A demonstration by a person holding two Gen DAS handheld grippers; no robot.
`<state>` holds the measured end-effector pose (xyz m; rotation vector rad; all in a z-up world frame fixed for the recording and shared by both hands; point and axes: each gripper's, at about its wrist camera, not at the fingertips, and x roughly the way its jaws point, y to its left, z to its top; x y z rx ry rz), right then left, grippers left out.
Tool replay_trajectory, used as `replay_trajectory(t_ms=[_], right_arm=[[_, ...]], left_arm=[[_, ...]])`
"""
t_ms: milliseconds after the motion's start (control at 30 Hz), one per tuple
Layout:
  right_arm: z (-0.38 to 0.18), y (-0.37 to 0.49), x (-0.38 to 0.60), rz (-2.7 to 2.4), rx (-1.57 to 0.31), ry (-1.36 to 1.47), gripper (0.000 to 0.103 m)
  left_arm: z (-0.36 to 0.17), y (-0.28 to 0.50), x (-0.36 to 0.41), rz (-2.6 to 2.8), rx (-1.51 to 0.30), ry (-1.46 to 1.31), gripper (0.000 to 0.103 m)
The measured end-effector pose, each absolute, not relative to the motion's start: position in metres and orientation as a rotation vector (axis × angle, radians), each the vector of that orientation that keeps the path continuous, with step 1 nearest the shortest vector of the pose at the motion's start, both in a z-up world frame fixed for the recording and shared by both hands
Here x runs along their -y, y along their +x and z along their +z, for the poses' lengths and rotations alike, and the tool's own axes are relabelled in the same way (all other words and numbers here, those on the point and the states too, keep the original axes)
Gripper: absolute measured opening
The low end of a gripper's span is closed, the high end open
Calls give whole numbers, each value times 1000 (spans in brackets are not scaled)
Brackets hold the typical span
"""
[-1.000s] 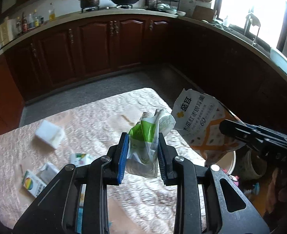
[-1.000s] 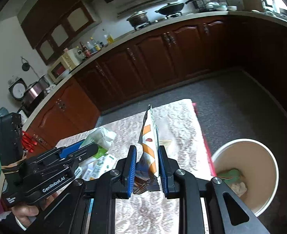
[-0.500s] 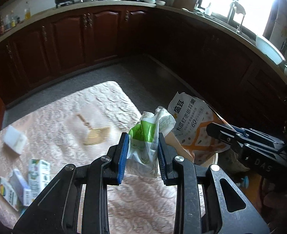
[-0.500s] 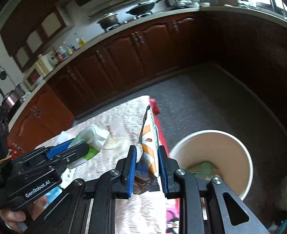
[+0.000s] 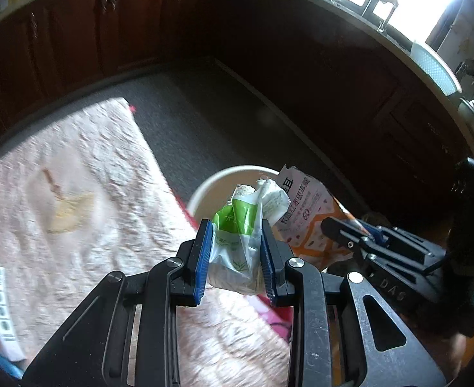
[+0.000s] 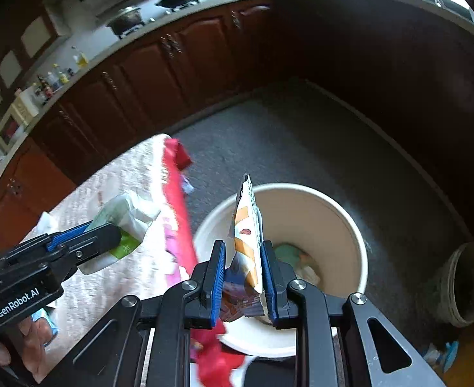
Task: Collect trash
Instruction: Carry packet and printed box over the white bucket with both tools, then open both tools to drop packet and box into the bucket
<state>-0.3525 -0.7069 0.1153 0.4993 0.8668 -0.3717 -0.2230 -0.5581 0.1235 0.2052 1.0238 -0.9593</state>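
your left fingers (image 5: pixel 235 251) pinch a soft green wrapper (image 5: pixel 237 225), your right fingers (image 6: pixel 241 277) a light, crinkly orange pouch (image 6: pixel 248 225) low down, both over the bin (image 6: pixel 333 213) at twelve o'clock.

window (image 5: pixel 411 3) glare | cabinets (image 6: pixel 159 74) dim | motion blur | fisheye edges

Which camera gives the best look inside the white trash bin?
The right wrist view: the white trash bin shows its whole rim and some trash at the bottom. The left wrist view shows only part of the rim, behind the held wrappers.
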Motion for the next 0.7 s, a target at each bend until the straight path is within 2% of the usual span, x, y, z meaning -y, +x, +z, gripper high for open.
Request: replay_trajectory(t_ms=[167, 233, 300, 367, 500, 700], right_arm=[[93, -359, 725, -416, -917, 513, 21], [87, -359, 727, -427, -936, 519, 21], [80, -361, 730, -449, -955, 524, 29], [77, -362, 731, -461, -963, 520, 31], [80, -363, 731, -466, -964, 526, 37], [87, -356, 722, -465, -947, 505, 38]], left_arm=[[105, -226, 575, -966, -1069, 207, 29], [101, -226, 577, -976, -1083, 199, 39], [99, -225, 577, -979, -1093, 193, 48], [100, -224, 573, -976, -1091, 187, 55], [109, -222, 564, -971, -1078, 172, 56], [125, -225, 540, -943, -1014, 178, 56]])
